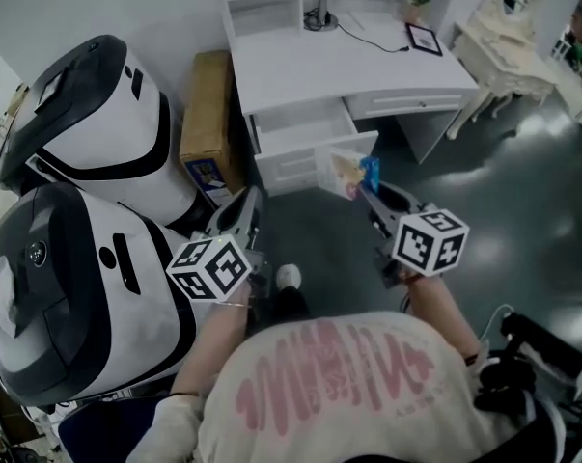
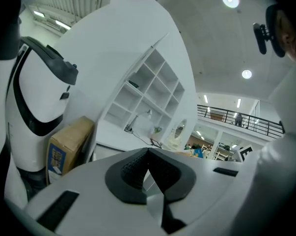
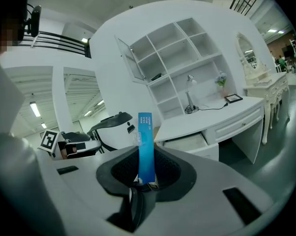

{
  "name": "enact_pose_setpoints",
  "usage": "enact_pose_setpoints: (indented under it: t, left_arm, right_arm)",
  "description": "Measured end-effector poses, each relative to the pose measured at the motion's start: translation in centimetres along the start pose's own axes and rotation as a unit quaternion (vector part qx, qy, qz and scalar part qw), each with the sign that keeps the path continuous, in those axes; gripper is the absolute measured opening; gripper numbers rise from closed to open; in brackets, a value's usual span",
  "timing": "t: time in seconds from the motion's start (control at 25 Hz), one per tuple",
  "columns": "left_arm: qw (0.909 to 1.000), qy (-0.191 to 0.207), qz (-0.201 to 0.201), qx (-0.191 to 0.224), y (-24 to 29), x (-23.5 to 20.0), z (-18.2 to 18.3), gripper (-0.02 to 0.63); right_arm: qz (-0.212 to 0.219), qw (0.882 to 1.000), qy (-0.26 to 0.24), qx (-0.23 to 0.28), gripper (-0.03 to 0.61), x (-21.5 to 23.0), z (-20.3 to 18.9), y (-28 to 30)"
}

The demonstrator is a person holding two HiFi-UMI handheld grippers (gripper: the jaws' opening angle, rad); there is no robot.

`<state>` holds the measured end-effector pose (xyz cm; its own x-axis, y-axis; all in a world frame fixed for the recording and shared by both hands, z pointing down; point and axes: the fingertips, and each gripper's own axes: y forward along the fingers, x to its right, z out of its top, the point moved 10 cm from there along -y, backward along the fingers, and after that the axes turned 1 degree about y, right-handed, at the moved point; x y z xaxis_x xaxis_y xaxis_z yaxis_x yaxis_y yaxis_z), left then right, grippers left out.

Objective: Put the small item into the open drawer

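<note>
A white desk (image 1: 310,61) stands ahead with its left drawer (image 1: 300,128) pulled open; the drawer shows nothing inside. My right gripper (image 1: 363,189) is shut on a small flat packet (image 1: 353,174), blue on one side, held just in front of the drawer's front panel. In the right gripper view the blue packet (image 3: 145,146) stands upright between the pads, with the open drawer (image 3: 187,142) beyond it. My left gripper (image 1: 247,203) hangs to the left of the drawer, below the desk's corner. Its black pads (image 2: 133,168) meet at their tips with nothing between them.
Two large white-and-black rounded machines (image 1: 102,123) (image 1: 59,307) crowd the left side. A cardboard box (image 1: 208,114) stands between them and the desk. A lamp (image 1: 321,8) and a picture frame (image 1: 423,38) are on the desktop. An ornate white table (image 1: 508,41) is at the far right.
</note>
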<state>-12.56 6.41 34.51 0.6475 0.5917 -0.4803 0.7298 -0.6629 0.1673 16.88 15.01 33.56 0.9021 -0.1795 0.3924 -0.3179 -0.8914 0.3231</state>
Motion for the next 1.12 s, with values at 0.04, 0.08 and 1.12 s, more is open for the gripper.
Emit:
enact_pose_setpoints:
  t: [0.04, 0.08, 1.12]
  left_arm:
    - [1.0000, -0.001, -0.005, -0.001, 1.1, -0.8, 0.9, 0.029]
    - [1.0000, 0.001, -0.009, -0.002, 2.2, -1.6, 1.8, 0.031]
    - [0.9973, 0.040, -0.060, -0.009, 17.5, -14.9, 13.0, 0.031]
  right_arm:
    - [-0.001, 1.000, 0.002, 0.002, 0.086, 0.3, 0.7, 1.3]
    - [-0.003, 1.000, 0.005, 0.004, 0.086, 0.6, 1.5, 2.5]
    - [-0.006, 1.000, -0.007, -0.003, 0.086, 3.1, 10.3, 22.5]
